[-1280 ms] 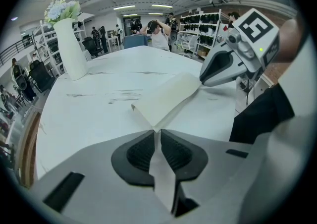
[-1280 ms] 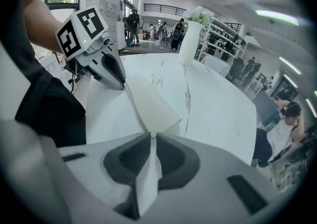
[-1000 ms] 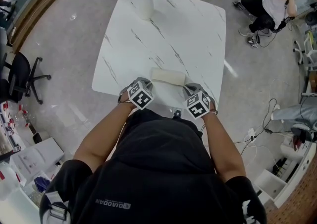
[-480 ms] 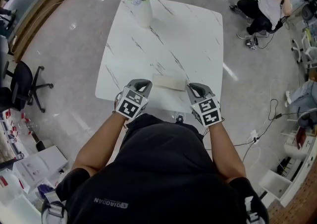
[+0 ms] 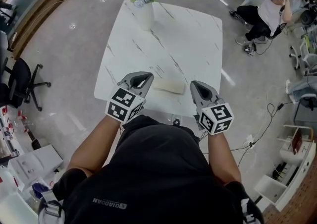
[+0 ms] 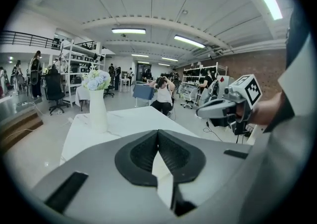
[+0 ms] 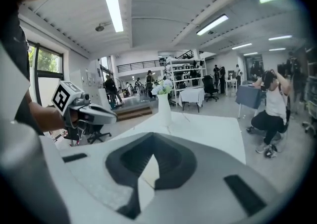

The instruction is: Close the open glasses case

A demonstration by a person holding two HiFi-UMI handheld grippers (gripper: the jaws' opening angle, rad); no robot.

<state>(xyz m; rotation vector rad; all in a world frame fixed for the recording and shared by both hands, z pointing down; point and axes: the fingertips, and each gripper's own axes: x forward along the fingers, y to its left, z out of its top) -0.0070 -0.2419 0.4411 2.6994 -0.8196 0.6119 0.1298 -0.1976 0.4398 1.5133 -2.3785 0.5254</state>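
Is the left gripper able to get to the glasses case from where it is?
Probably yes. The glasses case lies on the table near the left gripper, with nothing between them. The vase stands far off at the table's far edge.

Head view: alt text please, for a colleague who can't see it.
A cream glasses case lies near the front edge of a white marble table, between the left hand-held gripper and the right hand-held gripper, both shut and empty. A vase of flowers stands at the far corner.
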